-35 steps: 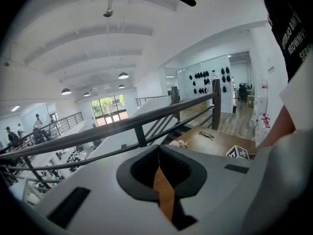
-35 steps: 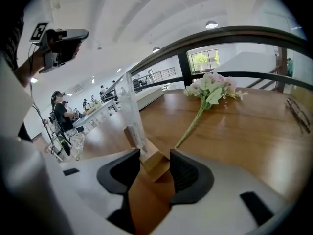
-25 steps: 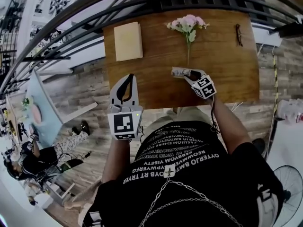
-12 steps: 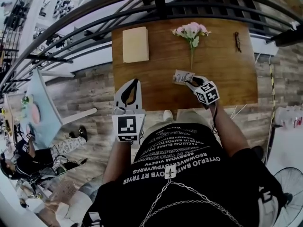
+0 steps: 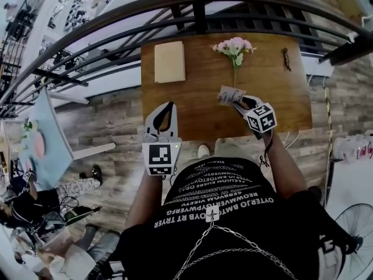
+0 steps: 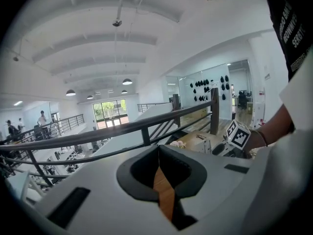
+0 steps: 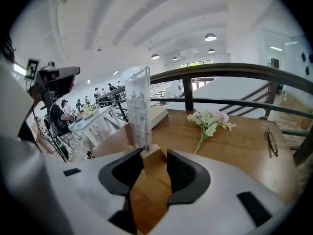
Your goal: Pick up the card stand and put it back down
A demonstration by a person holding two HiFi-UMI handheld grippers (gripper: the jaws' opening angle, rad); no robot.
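Observation:
The card stand point(image 7: 138, 106) is a clear upright card holder on a small wooden block. It stands near the middle of the wooden table point(image 5: 204, 109), below the flower stem. My right gripper point(image 7: 154, 155) is shut on the block, with the card rising just past the left jaw. In the head view the stand point(image 5: 229, 94) sits at the tip of the right gripper point(image 5: 238, 100). My left gripper point(image 5: 170, 105) hovers over the table's front left edge, shut and holding nothing; its own view shows only a sliver of table between the jaws point(image 6: 157, 153).
A cream book point(image 5: 169, 62) lies at the table's back left. A bunch of pink flowers point(image 5: 234, 46) lies at the back middle and a pair of glasses point(image 5: 286, 58) at the back right. A dark railing point(image 5: 198, 7) runs behind the table.
The head view has shifted a little. My right gripper stays on the card stand at about the same spot, and the left gripper keeps its place.

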